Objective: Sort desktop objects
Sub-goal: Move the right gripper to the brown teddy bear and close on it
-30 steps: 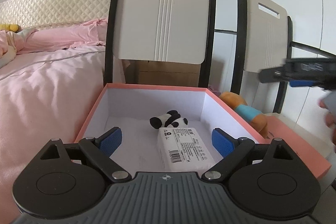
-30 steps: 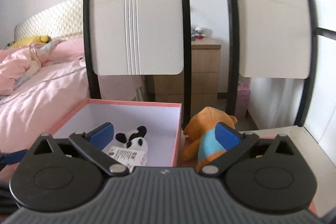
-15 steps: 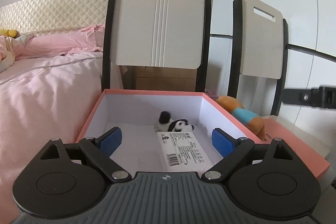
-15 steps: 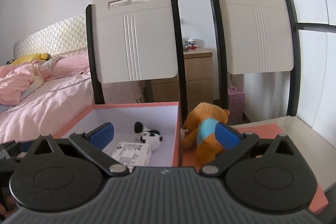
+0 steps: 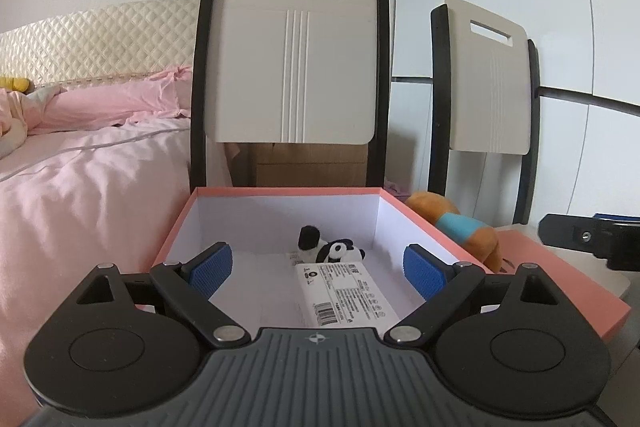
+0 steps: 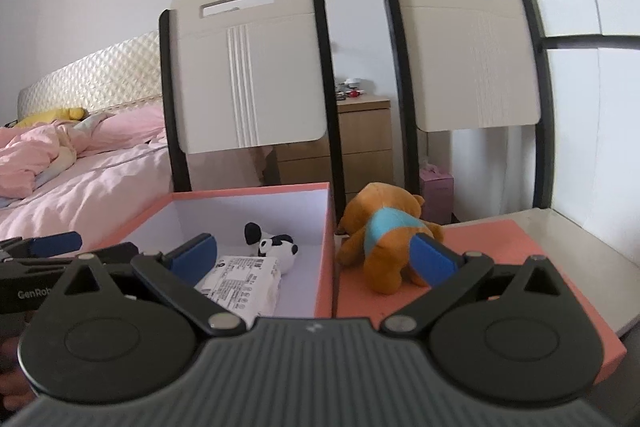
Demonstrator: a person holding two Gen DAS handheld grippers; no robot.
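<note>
An open pink box (image 5: 280, 191) with a white inside holds a small panda plush (image 5: 330, 249) and a white labelled packet (image 5: 346, 293). The same box (image 6: 256, 191), panda (image 6: 274, 245) and packet (image 6: 242, 277) show in the right wrist view. An orange plush bear with a blue shirt (image 6: 386, 235) lies on the pink lid (image 6: 492, 243) right of the box; it also shows in the left wrist view (image 5: 460, 227). My left gripper (image 5: 318, 269) is open and empty at the box's near side. My right gripper (image 6: 314, 255) is open and empty, near the bear.
Two cream chair backs (image 5: 294, 67) (image 6: 474, 47) stand behind the box. A bed with pink bedding (image 5: 80, 163) is at the left. A wooden nightstand (image 6: 360, 143) stands behind. The white table edge (image 6: 592, 243) runs at the right.
Both grippers have tilted up and drawn back a little, so the box and toys sit lower in view. The right gripper has shifted so the bear lies more between its fingers.
</note>
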